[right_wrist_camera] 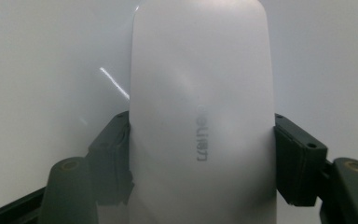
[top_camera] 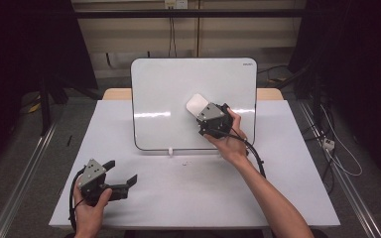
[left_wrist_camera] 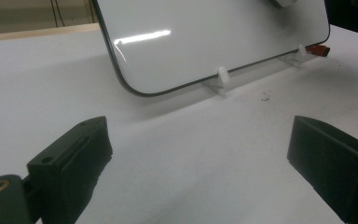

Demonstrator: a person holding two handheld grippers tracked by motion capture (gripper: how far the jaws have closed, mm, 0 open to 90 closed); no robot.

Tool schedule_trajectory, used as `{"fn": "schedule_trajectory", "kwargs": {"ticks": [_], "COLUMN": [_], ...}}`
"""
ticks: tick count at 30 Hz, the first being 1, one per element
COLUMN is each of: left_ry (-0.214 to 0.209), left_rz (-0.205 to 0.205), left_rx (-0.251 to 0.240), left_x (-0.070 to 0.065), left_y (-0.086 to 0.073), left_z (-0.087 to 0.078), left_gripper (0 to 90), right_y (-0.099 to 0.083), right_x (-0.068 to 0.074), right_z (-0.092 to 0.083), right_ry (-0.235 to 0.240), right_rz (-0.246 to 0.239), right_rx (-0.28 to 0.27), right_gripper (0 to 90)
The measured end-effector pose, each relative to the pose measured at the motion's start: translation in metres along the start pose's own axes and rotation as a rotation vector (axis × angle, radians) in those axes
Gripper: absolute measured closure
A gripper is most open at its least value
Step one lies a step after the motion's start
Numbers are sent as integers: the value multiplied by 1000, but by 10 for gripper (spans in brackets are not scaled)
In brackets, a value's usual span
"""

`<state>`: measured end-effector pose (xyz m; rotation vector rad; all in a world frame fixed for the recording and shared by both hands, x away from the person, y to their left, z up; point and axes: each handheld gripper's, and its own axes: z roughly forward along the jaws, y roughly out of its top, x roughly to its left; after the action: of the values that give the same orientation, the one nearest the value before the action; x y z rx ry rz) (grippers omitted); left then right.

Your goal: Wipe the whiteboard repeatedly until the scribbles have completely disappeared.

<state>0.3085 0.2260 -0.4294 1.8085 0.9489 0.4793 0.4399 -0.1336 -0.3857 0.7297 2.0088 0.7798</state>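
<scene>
The right claw [top_camera: 202, 110] grips a white eraser [top_camera: 197, 104] against the whiteboard [top_camera: 163, 94] (which stands tilted on the tabletop [top_camera: 203, 193]). The left claw [top_camera: 119, 177] hovers wide, holding nothing.

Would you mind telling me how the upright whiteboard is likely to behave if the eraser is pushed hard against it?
The whiteboard leans back on small white clips, so a firm push would probably tip or slide it. Its glossy face looks slippery, so the eraser in the right tongs should glide easily. The panel seems stiff, not floppy.
</scene>
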Motion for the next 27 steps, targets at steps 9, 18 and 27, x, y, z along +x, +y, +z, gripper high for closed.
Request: {"fn": "schedule_trajectory", "kwargs": {"ticks": [9, 18, 27], "left_ry": [1, -4, -12], "left_rz": [-8, -2, 4], "left_rx": [1, 0, 0], "left_x": [2, 1, 2], "left_y": [-1, 0, 2], "left_z": [-1, 0, 2], "left_gripper": [58, 58, 58], "right_y": [6, 14, 19], "right_x": [-17, -24, -31], "right_z": [2, 6, 3], "right_ry": [-18, -21, 0], "right_rz": [64, 104, 128], "right_rx": [-7, -10, -13], "right_gripper": [313, 313, 313]}}
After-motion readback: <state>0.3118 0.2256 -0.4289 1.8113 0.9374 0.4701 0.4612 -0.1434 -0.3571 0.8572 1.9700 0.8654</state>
